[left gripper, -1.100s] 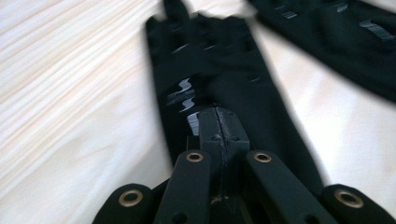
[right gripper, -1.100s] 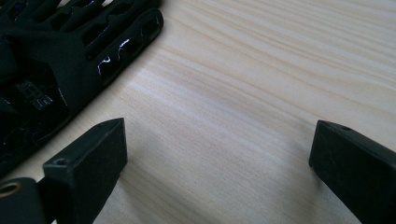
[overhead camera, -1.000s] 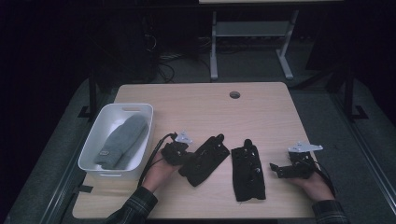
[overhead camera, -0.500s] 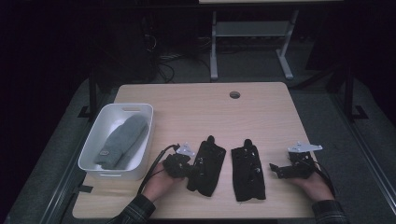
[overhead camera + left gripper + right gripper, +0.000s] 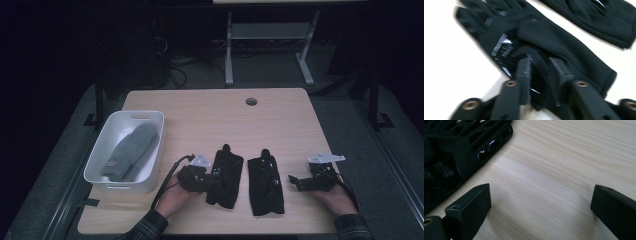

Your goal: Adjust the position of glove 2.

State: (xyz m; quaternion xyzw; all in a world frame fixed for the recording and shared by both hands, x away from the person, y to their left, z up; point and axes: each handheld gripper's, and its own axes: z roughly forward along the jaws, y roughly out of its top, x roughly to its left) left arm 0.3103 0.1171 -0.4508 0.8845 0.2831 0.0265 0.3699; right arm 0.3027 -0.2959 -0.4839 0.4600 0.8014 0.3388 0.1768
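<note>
A person's left gripper [image 5: 212, 181] rests low on a pale wooden desk [image 5: 210, 120], its black fingers [image 5: 524, 75] set around a raised fold in the cuff end of a black fabric glove with glossy printed markings [image 5: 536, 45]. The fingers have just been opening from a full close and now stand part-way apart, with the bunched cloth sitting between them (whether the pads press on it or merely flank it cannot be told from the blurred left gripper view). That glove stretches away from the fingertips, its own finger ends farthest from them, and in the high view it lies flat directly ahead of the left hand [image 5: 175, 197].

Just beyond it, on the side away from the left gripper's fingers, lies a second black fabric glove [image 5: 266, 182], apart from the first by a narrow strip of bare desk.

The right gripper [image 5: 300, 182] sits near the desk's front edge, held by the right hand [image 5: 337, 197], with its fingers [image 5: 471, 205] spread wide and nothing between them but wood grain. The second glove lies just beside one of these fingers, off its outer face, not touching.

Well away from both sets of fingers, past the left hand, a white rectangular plastic tub [image 5: 107, 172] holds a grey knitted mitten [image 5: 131, 151].
</note>
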